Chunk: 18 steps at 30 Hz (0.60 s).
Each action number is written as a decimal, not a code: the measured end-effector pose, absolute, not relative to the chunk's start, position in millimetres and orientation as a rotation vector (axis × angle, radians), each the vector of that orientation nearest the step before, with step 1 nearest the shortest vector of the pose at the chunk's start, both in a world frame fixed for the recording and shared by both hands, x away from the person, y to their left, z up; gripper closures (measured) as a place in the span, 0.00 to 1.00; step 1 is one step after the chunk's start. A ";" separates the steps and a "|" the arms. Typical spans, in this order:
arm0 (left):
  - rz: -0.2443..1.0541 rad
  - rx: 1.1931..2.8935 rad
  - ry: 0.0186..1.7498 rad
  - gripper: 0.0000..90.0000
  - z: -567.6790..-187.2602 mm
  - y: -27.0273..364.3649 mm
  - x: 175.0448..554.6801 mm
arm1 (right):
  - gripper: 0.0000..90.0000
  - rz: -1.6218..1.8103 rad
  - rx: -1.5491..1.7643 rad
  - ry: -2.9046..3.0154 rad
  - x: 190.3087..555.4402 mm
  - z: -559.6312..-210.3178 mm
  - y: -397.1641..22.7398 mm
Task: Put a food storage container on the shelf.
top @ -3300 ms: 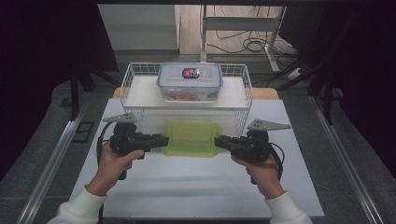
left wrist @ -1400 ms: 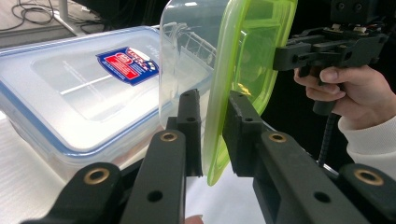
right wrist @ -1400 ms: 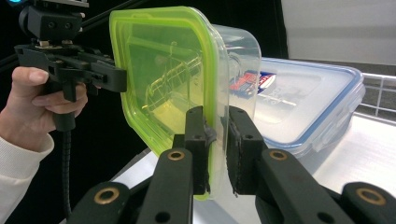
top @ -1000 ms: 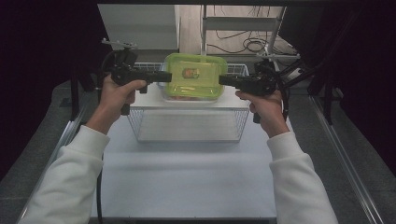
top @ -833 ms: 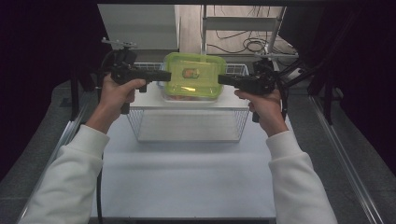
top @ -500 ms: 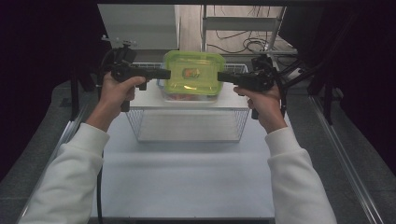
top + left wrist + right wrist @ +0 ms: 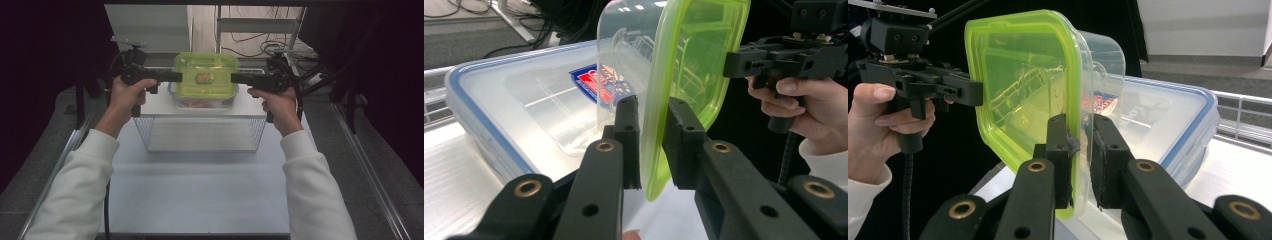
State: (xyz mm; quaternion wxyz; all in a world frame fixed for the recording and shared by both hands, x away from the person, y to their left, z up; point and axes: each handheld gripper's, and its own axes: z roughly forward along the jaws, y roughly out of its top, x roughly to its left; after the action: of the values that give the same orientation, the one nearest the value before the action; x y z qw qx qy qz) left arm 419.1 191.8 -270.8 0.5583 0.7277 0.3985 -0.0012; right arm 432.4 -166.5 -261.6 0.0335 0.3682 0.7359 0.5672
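In the high view, a green-lidded container [image 7: 206,76] is held between the left gripper [image 7: 179,76] and the right gripper [image 7: 234,78], just above a blue-rimmed container [image 7: 202,103] that rests on top of a wire basket [image 7: 200,132] on the table [image 7: 200,195]. In the left gripper view, the jaws are clamped on the green lid's rim [image 7: 655,150], with the blue-rimmed container [image 7: 514,120] close behind. In the right gripper view, the opposite rim [image 7: 1074,150] is likewise pinched. The stacking step is judged to be in hand; a level lowering onto the lower lid is called for next, before either grip is released.
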 end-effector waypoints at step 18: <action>0.002 1.662 1.034 0.80 -269.5 190.0 433.0 | 0.83 1.769 1.214 2.237 455.4 -262.4 -158.8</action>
State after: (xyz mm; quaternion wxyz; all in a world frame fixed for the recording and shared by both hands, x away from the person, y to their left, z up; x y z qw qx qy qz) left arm 433.0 190.0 -269.5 0.5580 0.7046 0.4384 0.0007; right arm 455.4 -158.8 -262.4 0.0211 0.3915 0.7215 0.5707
